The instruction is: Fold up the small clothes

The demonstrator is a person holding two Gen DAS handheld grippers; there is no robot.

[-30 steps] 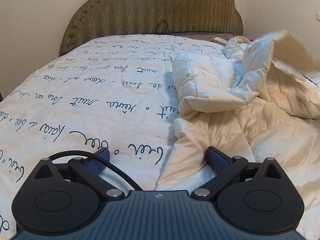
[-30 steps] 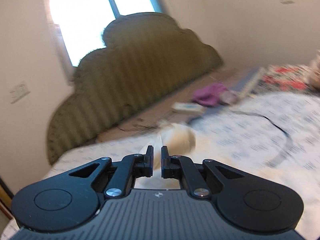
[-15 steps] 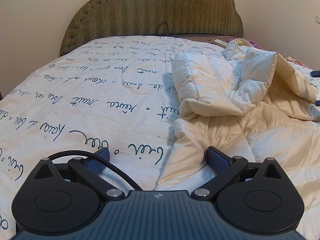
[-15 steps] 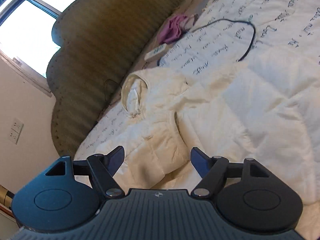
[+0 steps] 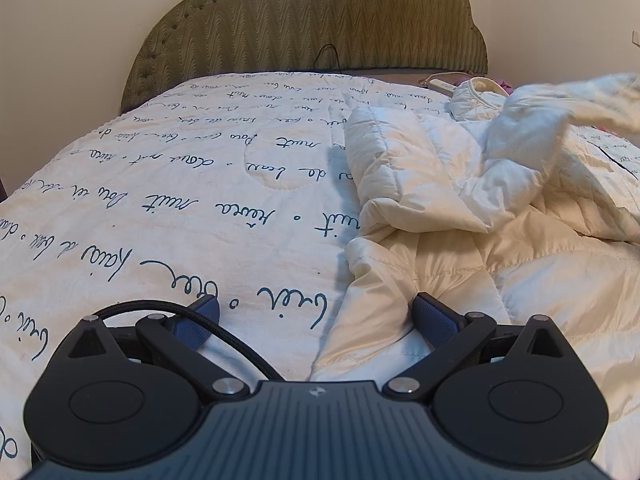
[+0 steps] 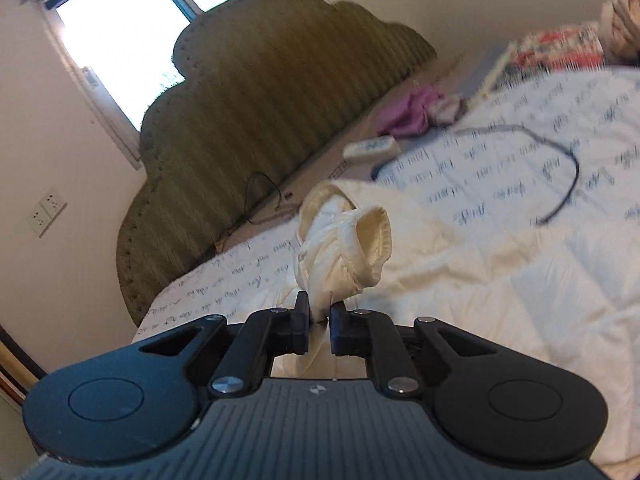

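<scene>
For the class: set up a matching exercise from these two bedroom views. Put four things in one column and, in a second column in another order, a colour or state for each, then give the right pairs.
Things:
1. headboard
2. jacket sleeve cuff
3. left gripper
4. crumpled cloth by the headboard

Colours or states:
A. purple
B. open
C. olive green
D. pinched in the closing right gripper

Pairs: 1-C, 2-D, 3-B, 4-A

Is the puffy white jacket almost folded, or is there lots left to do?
Lots left. Done so far: one sleeve already lies across the jacket. In hand: the right gripper is closing on the other sleeve's cuff, bunched between its jaws. The left gripper sits open at the jacket's edge, holding nothing. The body is spread out and rumpled on the bedspread, so folding it is left.
</scene>
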